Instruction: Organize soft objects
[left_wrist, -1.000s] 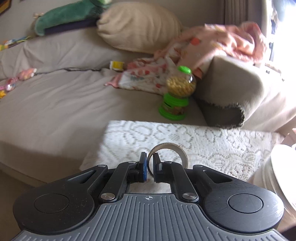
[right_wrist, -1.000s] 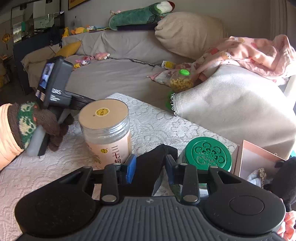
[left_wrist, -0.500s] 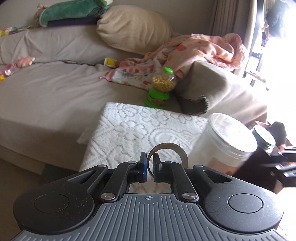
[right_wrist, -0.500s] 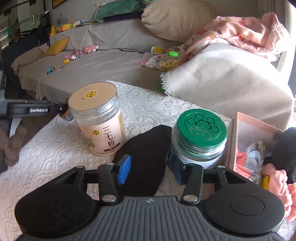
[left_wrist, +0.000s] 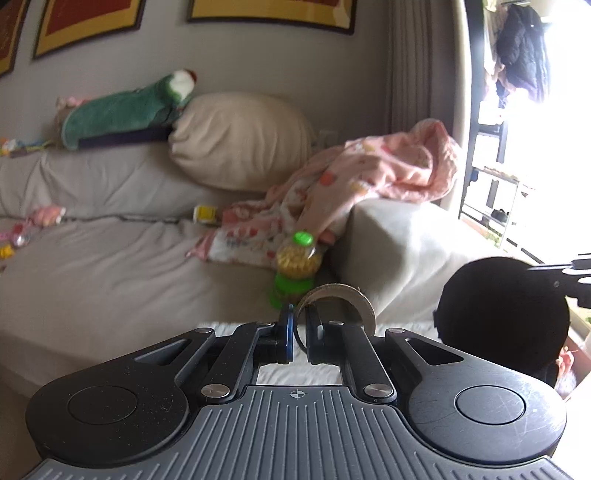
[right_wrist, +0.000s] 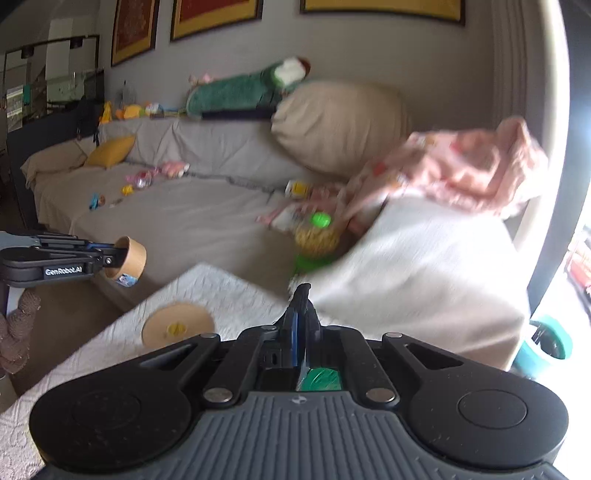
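**Both grippers pinching items above the lace-covered table**

Beyond the lace-covered table (right_wrist: 221, 291), a green-capped jar (left_wrist: 297, 264) is standing against the sofa (left_wrist: 110, 266). The left gripper (left_wrist: 300, 334) is pinching a tape roll (left_wrist: 338, 301) by its wall. The right gripper (right_wrist: 301, 328) is clamping a flat black cloth (left_wrist: 502, 314), dark and rounded, hanging right of the table.

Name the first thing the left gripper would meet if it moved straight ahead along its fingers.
Probably the green-capped jar on the couch, which sits right beyond the tape roll that the left gripper holds. Depth is unclear.
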